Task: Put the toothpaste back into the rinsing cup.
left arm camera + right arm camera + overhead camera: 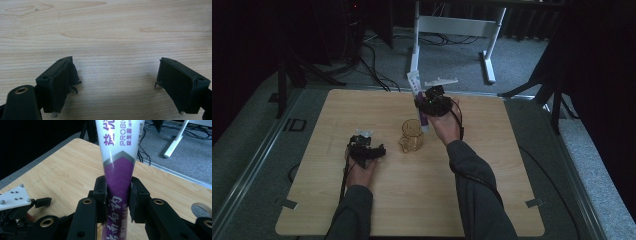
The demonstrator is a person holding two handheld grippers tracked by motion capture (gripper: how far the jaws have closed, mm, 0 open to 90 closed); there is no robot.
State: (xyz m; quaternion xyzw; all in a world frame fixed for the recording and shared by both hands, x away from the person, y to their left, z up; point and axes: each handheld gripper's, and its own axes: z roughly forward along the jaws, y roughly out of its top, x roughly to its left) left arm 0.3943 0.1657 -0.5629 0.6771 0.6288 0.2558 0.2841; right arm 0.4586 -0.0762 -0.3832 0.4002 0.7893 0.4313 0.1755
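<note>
We hold the tube (pixel 117 167) clamped in the right claw (pixel 117 202), its long axis near upright, lower end just over the cup (pixel 411 136). The cup sits straight below the tube on the tabletop (pixel 492 165), nearer our right hand. The left claw (pixel 115 82) is spread wide, holding nothing, just left of the cup. Count: one tube, one cup, two claws.

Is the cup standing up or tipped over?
Standing up. In the high view the clear cup sits on the wooden table with its open mouth facing upward, and the purple-and-white tube held just beside it.
</note>
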